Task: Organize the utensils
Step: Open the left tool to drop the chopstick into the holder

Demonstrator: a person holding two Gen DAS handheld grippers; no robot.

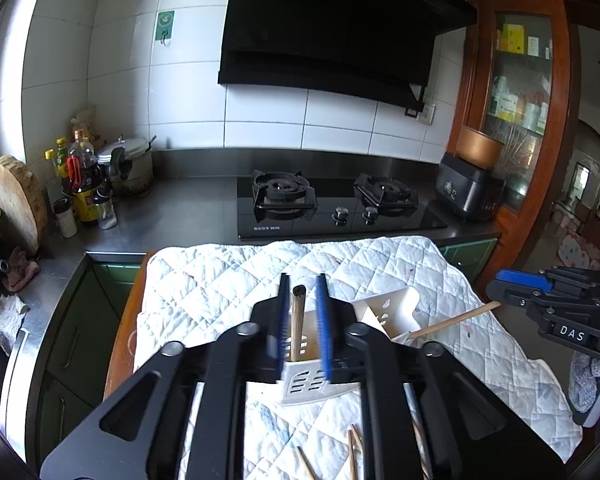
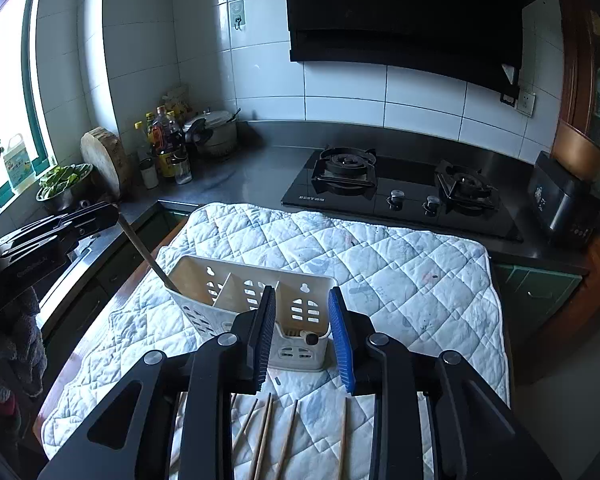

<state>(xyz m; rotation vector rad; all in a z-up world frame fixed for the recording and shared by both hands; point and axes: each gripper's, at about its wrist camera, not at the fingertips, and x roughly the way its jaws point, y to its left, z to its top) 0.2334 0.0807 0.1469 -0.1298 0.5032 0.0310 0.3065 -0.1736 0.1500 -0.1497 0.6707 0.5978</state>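
Here both hand-held grippers stand narrowly parted, two chopsticks in one caddy

2 grippers: left gripper, right gripper. 1 white utensil holder w/ 3 compartments, mid of the quilted mat. 2 chopsticks standing in it: 1 in left-end compartment, 1 in right-end. Loose chopsticks at mat's near edge: approx 5, partly hidden. On the counter: 1 hob w/ 2 burners and 2 knobs.
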